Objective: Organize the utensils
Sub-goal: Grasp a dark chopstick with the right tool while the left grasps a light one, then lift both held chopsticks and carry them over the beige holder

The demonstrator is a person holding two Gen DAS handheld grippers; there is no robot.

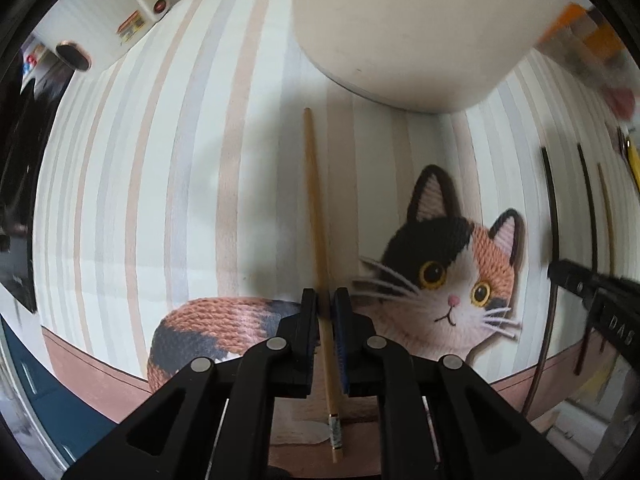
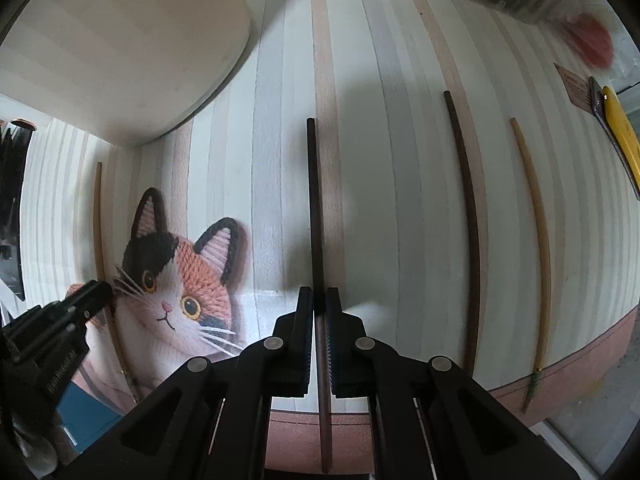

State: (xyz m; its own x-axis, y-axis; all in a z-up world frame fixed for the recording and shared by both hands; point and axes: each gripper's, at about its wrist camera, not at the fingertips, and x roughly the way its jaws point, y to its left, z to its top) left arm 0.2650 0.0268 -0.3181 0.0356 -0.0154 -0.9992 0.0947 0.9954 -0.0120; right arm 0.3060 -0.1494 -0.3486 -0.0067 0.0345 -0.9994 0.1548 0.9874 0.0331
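- Wooden light chopstick (image 1: 320,248) sits clamped in the left gripper (image 1: 326,300).
- Dark chopstick (image 2: 314,208) sits clamped in the right gripper (image 2: 318,298), above the striped desk (image 2: 400,160).

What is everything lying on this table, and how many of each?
Light chopstick: one, tan wood, in the left claw, left of the cat.
Dark chopstick: one, dark brown, in the right claw.
Loose chopsticks: two, one dark and one tan, lying right of the held dark one.
Container: one, cream, far side.
Mat: one, striped, with a calico cat picture.
Left claw: black, shut.
Right claw: black, shut.
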